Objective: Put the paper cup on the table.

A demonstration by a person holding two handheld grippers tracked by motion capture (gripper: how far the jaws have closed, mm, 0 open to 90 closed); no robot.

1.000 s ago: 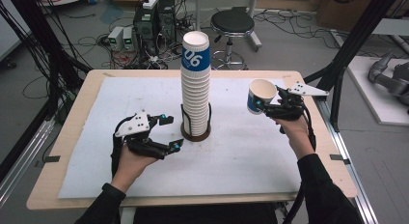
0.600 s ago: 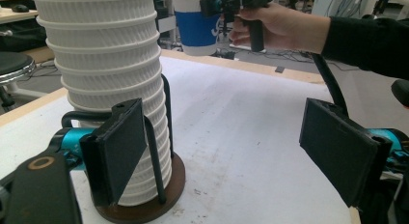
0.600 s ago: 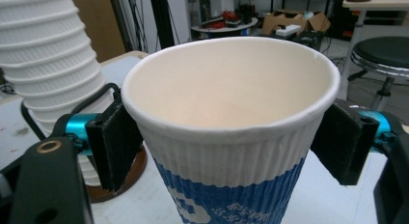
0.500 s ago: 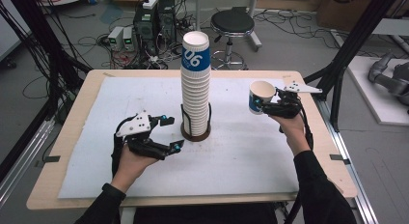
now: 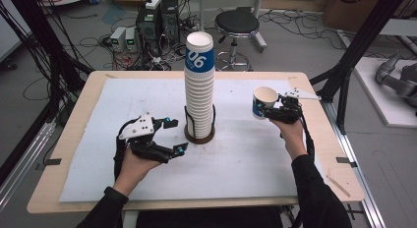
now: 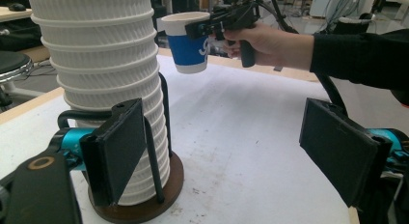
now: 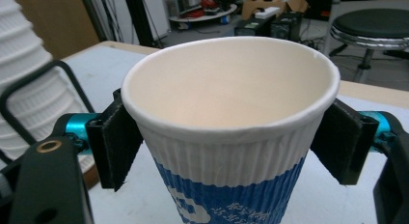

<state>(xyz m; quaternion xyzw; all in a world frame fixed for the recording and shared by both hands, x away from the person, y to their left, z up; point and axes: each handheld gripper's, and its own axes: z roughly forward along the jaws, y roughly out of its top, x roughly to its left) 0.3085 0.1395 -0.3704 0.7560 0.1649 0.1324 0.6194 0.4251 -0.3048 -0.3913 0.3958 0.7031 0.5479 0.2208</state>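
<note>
In the right gripper view the lower part of the single cup (image 7: 230,132) is running off the bottom edge, and the print on its blue band is too cropped to read. In the left gripper view the top of the cup stack (image 6: 108,89) is rising out of frame, and the near jaw pad is covering part of its base.

The cups are ribbed white paper with rolled rims; the single one is wearing a blue band low on its wall, and the topmost cup of the stack (image 5: 199,85) is showing a blue band with white digits. The stack is standing upright in a dark round holder (image 5: 199,134) with thin black wire uprights, near the middle of the white sheet covering the wooden table (image 5: 88,98).

The right gripper (image 5: 268,110) is being held raised over the right side of the table, jaws pointing left and pinching the single cup by its wall — upright, well apart from the stack. The left gripper (image 5: 176,135) is sitting low at the near left, its jaws spread wide and empty, aimed right towards the holder — one pad just beside the stack's base.
</note>
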